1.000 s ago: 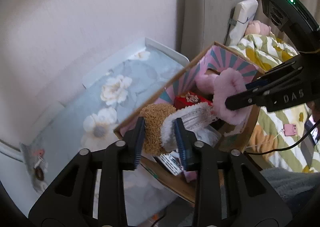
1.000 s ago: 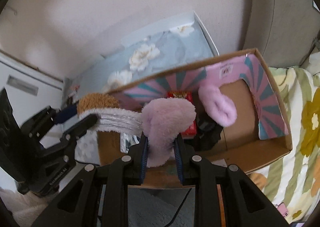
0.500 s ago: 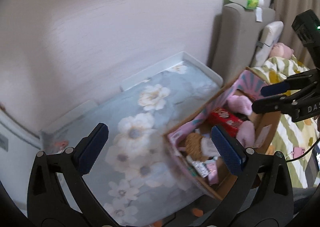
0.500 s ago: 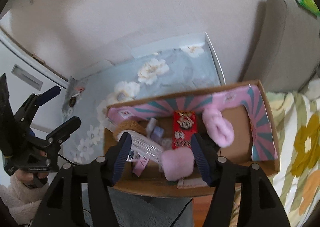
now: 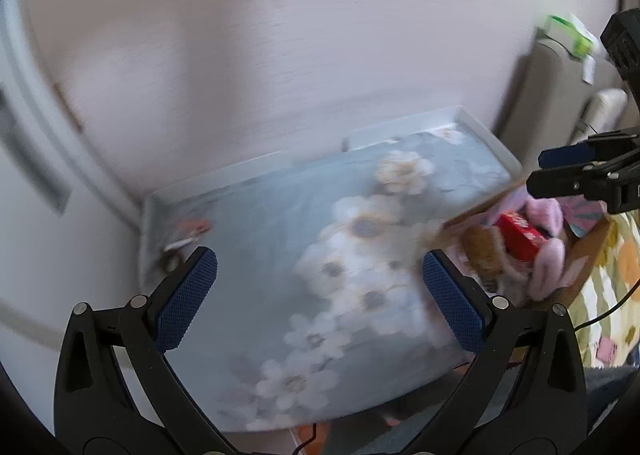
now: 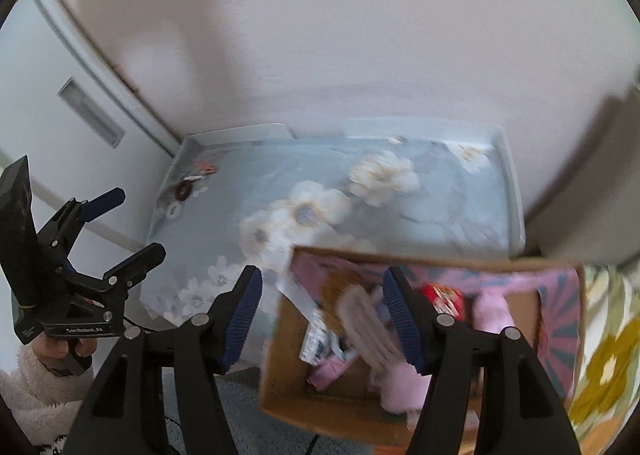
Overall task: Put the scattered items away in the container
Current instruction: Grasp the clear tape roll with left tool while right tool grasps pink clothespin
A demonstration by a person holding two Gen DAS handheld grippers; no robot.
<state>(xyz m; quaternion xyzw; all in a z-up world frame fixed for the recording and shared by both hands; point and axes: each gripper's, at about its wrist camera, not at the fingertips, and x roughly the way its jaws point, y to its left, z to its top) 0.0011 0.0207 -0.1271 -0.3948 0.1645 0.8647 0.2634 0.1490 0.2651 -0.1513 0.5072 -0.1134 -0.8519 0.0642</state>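
Note:
The cardboard box (image 6: 280, 383) with a pink striped lining holds pink plush pieces (image 6: 400, 383), a brown fuzzy item (image 6: 340, 283), a red packet (image 6: 444, 295) and small packs. It shows at the right of the left wrist view (image 5: 588, 259). My left gripper (image 5: 320, 295) is open and empty above the floral tray (image 5: 280, 255). My right gripper (image 6: 320, 315) is open and empty above the box's left end. Small items (image 6: 188, 187) lie at the tray's far left corner, also in the left wrist view (image 5: 184, 235).
The tray's white rim (image 6: 516, 191) stands against a pale wall. A grey upholstered piece (image 5: 552, 95) with a green pack (image 5: 568, 35) on top is to the right. A flowered bedspread (image 6: 608, 355) lies beside the box. A white door (image 6: 60, 95) is at the left.
Both grippers opened and dropped the brown fuzzy item and the pink plush into the box. Both then pulled back and swung left over the tray.

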